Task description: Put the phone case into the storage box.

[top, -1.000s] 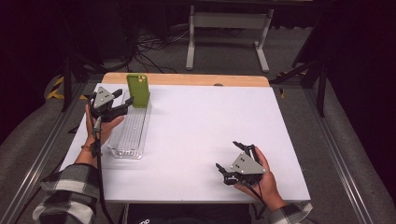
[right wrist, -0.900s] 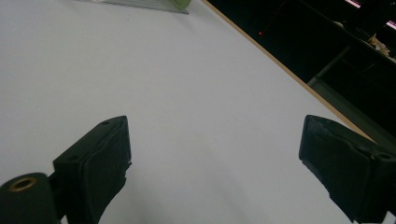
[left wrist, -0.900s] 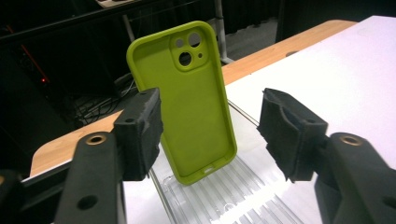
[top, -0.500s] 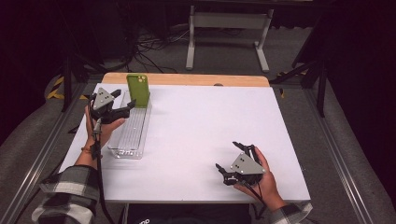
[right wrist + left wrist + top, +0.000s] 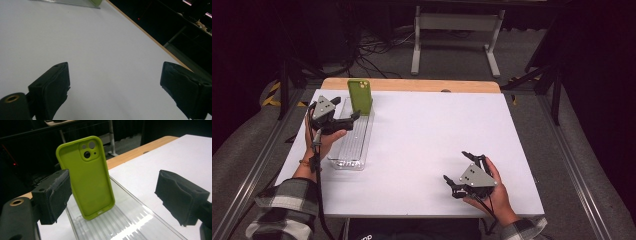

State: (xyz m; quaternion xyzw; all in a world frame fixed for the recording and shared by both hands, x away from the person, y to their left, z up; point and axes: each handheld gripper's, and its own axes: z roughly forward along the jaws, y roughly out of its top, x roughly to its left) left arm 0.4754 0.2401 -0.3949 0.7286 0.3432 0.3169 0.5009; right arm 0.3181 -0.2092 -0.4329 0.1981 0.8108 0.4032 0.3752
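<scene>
Dark room; grey carpet floor, white metal stand, tangled cables beyond white table

The setting was a laboratory or recording studio rather than a home. A plain white table with a wooden far edge stood on grey carpet between metal floor rails, with black drapes darkening the surroundings. Loose cables lay on the floor behind the table beside a white metal stand, yellow-and-black hazard tape marked the floor at the left, and a small red indicator light glowed in the dark background.
</scene>
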